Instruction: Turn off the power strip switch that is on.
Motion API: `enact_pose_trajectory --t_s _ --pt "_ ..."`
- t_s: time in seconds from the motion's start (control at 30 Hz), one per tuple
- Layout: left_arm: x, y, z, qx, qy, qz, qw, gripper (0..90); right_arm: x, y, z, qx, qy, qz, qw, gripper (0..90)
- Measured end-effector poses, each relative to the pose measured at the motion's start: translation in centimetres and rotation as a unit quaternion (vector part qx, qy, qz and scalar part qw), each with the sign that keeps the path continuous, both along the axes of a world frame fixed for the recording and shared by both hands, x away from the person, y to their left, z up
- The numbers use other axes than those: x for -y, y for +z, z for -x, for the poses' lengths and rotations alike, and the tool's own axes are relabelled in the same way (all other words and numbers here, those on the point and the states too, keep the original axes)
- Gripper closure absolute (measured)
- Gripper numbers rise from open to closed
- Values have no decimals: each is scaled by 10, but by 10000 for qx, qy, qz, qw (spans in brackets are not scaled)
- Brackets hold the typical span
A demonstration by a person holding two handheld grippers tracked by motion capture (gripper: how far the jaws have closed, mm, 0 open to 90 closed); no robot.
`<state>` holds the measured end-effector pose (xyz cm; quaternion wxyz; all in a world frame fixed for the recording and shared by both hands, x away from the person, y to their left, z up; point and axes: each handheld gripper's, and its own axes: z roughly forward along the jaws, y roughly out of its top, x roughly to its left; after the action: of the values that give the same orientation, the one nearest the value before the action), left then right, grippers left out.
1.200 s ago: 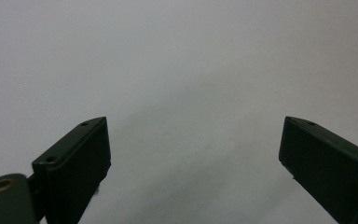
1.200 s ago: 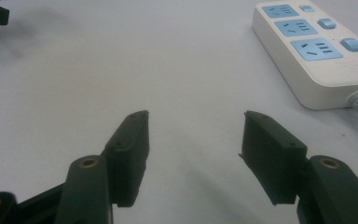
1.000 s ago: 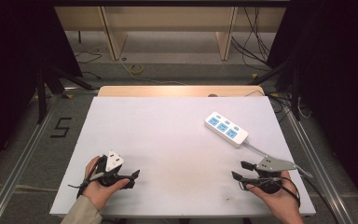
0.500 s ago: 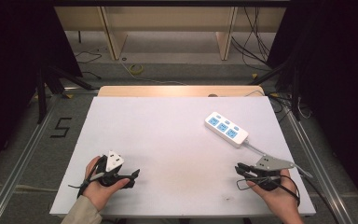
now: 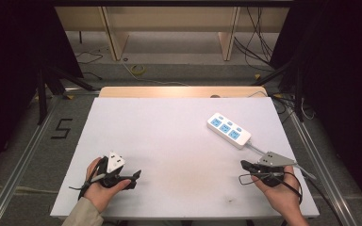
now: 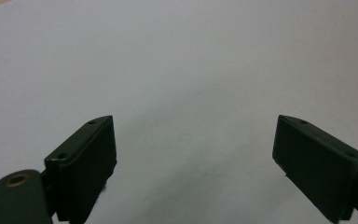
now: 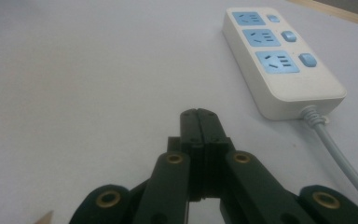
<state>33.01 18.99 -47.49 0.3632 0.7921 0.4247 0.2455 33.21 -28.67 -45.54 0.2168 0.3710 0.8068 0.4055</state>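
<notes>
We rest both hands at the near edge of the white surface (image 5: 179,141). Our right gripper (image 7: 199,115) has just closed its jaws flat together on nothing, pointing toward the white three-socket power strip with blue outlets (image 5: 228,130) near the far right corner, probably our target. Our left gripper (image 5: 134,176) waits with jaws wide and empty. No containers here.

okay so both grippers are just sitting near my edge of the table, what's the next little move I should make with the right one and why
Probably open the right gripper again before reaching for the power strip. Its jaws have just been closing and now stand pressed together with nothing between them, while the strip lies apart from them, farther along the white table with its cable trailing back. Shut jaws can take hold of nothing. The left gripper stands open.
</notes>
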Motion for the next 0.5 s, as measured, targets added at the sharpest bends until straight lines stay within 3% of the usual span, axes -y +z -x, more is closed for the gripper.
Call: enact_pose_trajectory --t_s 0.5 --pt "0 0 0 16 -1 -2 10000 135 -7 7 -15 22 -131 36 9999 900"
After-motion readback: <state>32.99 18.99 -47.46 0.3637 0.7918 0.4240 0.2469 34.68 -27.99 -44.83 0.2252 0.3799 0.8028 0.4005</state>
